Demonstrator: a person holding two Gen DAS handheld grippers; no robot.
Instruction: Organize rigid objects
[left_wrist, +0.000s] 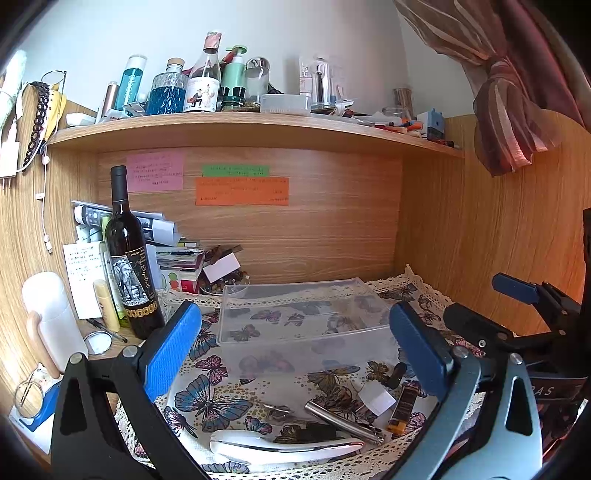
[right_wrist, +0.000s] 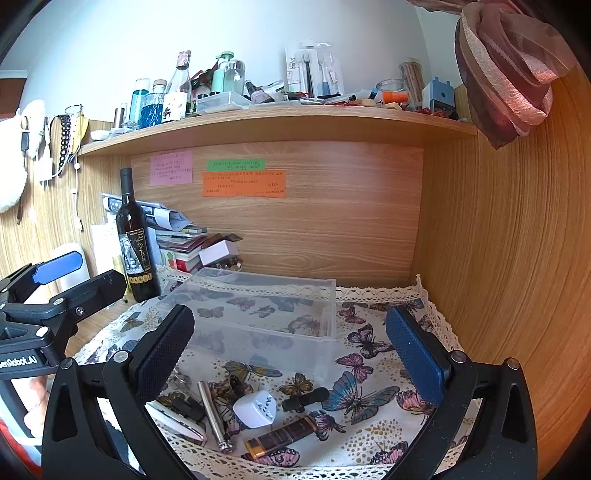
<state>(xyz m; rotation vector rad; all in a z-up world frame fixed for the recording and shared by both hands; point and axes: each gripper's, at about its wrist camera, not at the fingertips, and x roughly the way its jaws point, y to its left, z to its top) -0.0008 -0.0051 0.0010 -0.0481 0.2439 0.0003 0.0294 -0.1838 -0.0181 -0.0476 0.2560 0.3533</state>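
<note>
A clear plastic box (left_wrist: 306, 314) (right_wrist: 258, 310) stands empty on the butterfly cloth. In front of it lie small items: a white plug adapter (right_wrist: 255, 408) (left_wrist: 376, 400), a silver metal tube (right_wrist: 214, 415) (left_wrist: 341, 421), a brown lighter (right_wrist: 280, 435) (left_wrist: 404, 406), a small black piece (right_wrist: 304, 399) (left_wrist: 396, 374), a white curved handle tool (left_wrist: 284, 445) (right_wrist: 177, 421) and keys (left_wrist: 277, 410). My left gripper (left_wrist: 295, 354) is open above them. My right gripper (right_wrist: 291, 362) is open too, just above the adapter and the lighter. Neither holds anything.
A dark wine bottle (left_wrist: 129, 258) (right_wrist: 135, 240) stands left of the box beside stacked books and papers (left_wrist: 173, 258). A white bottle (left_wrist: 51, 317) stands at the left. A cluttered shelf (left_wrist: 258, 125) runs overhead. Wooden walls close the back and right. A curtain (left_wrist: 517, 92) hangs upper right.
</note>
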